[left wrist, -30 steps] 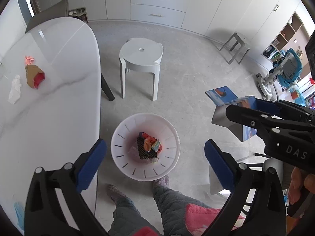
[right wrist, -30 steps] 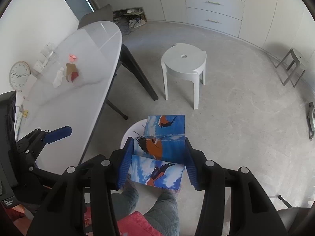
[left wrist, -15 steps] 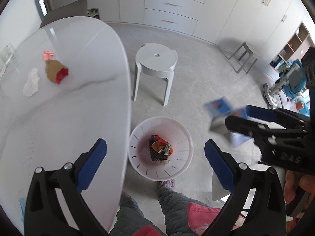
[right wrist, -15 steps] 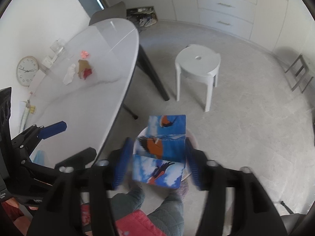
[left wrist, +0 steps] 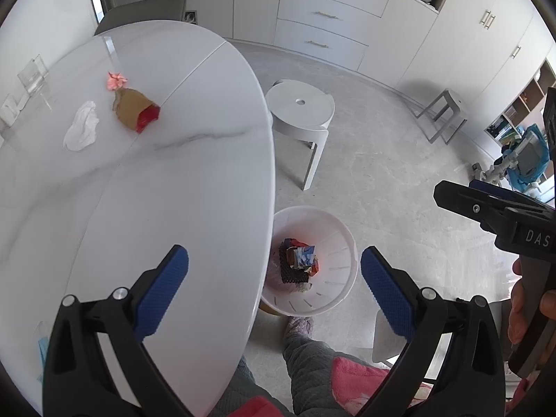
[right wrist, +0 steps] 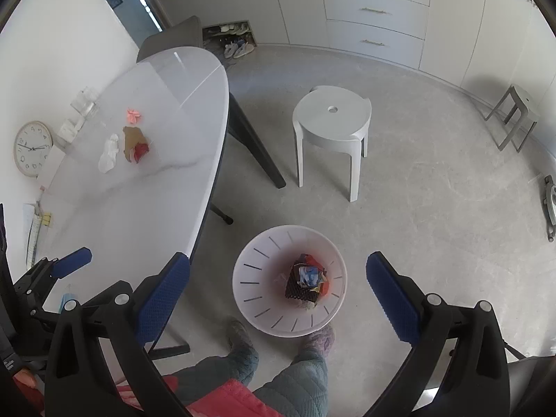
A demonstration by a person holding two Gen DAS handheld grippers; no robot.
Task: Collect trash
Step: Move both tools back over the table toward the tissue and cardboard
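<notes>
Hovering above the floor, my right claw [right wrist: 278,290] stands wide apart and empty, with the white bin [right wrist: 259,274] straight ahead between its fingers, a blue-printed scrap [right wrist: 308,274] atop the trash inside. My left claw [left wrist: 274,290] is spread apart too, over the desk [left wrist: 139,191] edge; ahead to its left lie a white tissue [left wrist: 81,128], a brown-and-red wrapper [left wrist: 133,113] and a pink scrap [left wrist: 116,80]. Off to its right the other tool reads "DAS" (the rest is cut off).
</notes>
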